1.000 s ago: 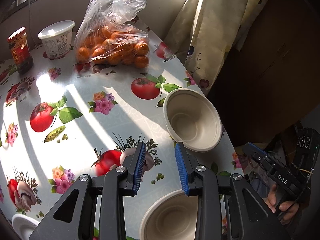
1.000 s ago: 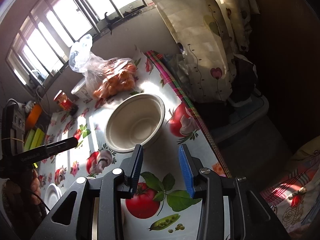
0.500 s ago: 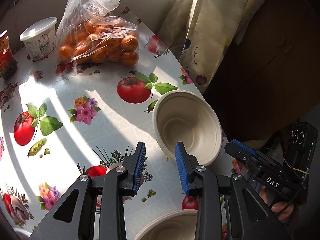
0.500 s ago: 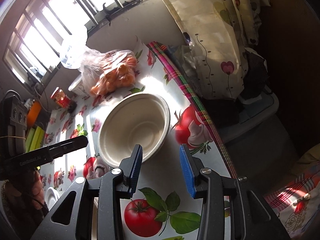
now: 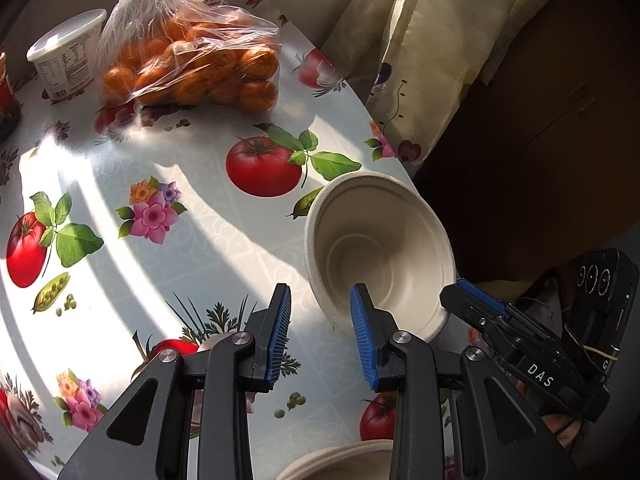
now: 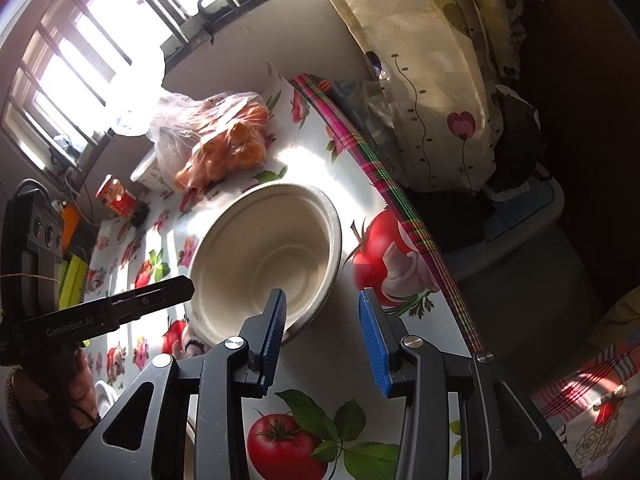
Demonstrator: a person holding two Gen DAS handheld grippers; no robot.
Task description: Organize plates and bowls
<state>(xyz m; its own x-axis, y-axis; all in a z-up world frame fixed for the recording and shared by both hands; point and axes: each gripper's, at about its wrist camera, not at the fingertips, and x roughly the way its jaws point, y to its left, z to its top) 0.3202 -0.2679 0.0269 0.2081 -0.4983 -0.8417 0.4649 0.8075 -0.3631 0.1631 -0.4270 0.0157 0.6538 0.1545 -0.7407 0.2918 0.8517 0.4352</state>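
We look down on a table [image 5: 208, 240] under a glossy cloth printed with tomatoes, flowers and pea pods, striped by hard sunlight and shadow. At the far left stands a red jar [image 6: 116, 196], then a white lidded tub [image 5: 68, 60], then a clear bag of oranges [image 5: 192, 68] lying just beside the tub. Above them in the right wrist view a barred window [image 6: 80, 60] glares white.

Further right, near the table's edge, sits the pale bowl [image 5: 380, 256], upright and empty. Our left gripper [image 5: 320, 332] hangs over its near rim with jaws parted and nothing between them; one blue pad reaches in front of the bowl, though we cannot tell whether it touches. Our right gripper [image 6: 322, 332] comes from the other side, jaws likewise apart and empty, straddling the bowl's rim. A second pale bowl [image 5: 344, 460] peeks in at the bottom of the left view.

Right of the table hangs a cream curtain [image 6: 432, 80] with heart flowers, and beyond it the room falls dark.
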